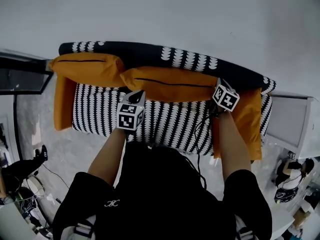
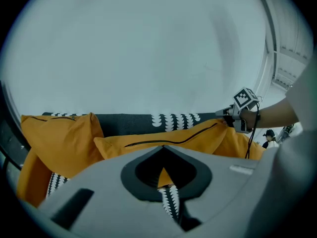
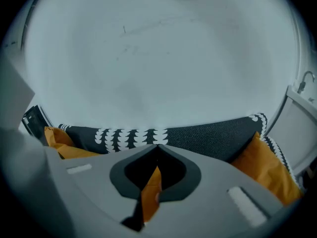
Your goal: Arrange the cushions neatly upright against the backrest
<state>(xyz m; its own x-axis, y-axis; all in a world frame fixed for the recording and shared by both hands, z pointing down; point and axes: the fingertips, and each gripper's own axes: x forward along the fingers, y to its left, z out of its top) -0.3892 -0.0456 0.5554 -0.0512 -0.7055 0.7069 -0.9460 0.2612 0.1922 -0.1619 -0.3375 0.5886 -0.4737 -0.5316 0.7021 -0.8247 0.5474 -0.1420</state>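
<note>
Both jaw pairs closed. The right gripper [image 3: 157, 146] pinches orange fabric at the right end of the middle cushion [image 1: 170, 84]. The left gripper [image 2: 163, 147] meets its left corner; whether fabric is caught there is unclear. Raise both ends evenly, then tip the cushion against the backrest [image 1: 145, 51] just beyond.

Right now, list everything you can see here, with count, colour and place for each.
Sofa: one, black with white pattern, against the wall.
Left cushion: one, orange, backrest's left end.
Middle cushion: one, orange, along the backrest's centre.
Side cushions: two, orange, one at each sofa end.
Side unit: one, white, right of the sofa.
Left tool: one, grey, shut on the middle cushion's lower left edge.
Right tool: one, grey, shut on the middle cushion's right end.
Forearms: two, bare, above the seat.
</note>
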